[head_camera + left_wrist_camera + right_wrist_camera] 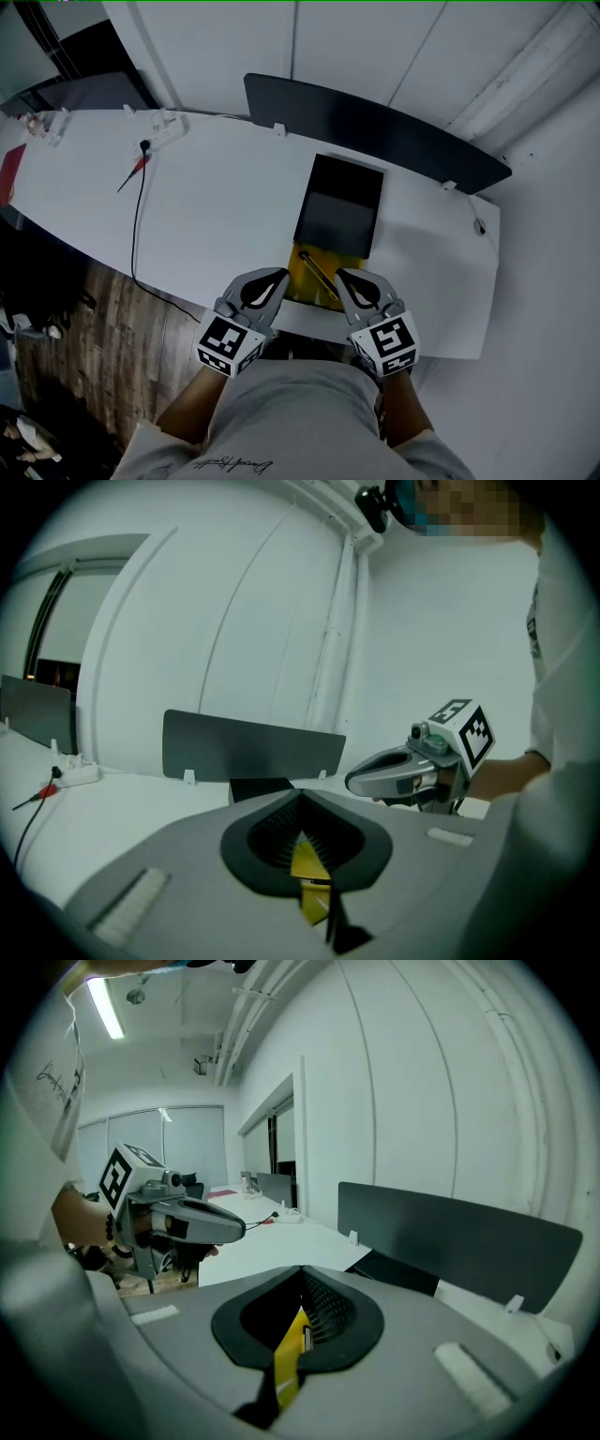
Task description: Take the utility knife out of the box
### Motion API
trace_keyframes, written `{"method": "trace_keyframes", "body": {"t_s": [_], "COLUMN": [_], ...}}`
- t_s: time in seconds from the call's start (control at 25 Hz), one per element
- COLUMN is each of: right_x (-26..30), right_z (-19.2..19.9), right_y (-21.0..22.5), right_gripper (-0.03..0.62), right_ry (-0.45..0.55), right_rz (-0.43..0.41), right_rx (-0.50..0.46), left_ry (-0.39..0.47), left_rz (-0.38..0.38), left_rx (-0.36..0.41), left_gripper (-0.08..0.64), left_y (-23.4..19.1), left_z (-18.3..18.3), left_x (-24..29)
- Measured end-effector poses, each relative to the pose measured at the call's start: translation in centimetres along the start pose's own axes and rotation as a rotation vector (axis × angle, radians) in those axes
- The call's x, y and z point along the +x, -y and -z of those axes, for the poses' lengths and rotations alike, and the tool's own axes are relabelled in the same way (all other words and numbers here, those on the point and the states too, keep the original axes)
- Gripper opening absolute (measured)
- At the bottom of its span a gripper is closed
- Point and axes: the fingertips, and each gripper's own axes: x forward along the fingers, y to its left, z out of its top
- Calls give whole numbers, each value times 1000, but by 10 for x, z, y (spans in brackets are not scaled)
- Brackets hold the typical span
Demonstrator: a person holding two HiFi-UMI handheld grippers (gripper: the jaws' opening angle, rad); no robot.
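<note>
My L claw (281, 275) & R claw (340, 275) pinch yellow card tray (304, 284) edges; slim dark utility knife (319, 273) lies diagonal btwn, nearer R.

right gripper (302, 1269), jaws together, yellow box (292, 1342) visible through their hollow

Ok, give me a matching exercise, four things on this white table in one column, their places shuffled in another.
Things: 1 flat black rectangular box; 2 flat yellow pack; 3 white plastic power strip; 4 long dark divider panel.
Places: A far left of the white table; B upright along the far edge; C mid-table; D near edge, between left tool and right tool.
Pairs: 1-C; 2-D; 3-A; 4-B.
</note>
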Motion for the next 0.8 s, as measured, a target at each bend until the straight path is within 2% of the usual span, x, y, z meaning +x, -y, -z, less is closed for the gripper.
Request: {"method": "trace_keyframes", "body": {"t_s": [0.8], "right_x": [30], "right_z": [50], "right_y": [18], "right_gripper": [15], "right_ry": [-104], "right_rz": [0], "right_rx": [44], "left_ry": [-67], "left_rz": [6], "left_rx": [-22], "left_gripper": [2], "left_y": [-21], "left_z": [37], "left_x": [24]}}
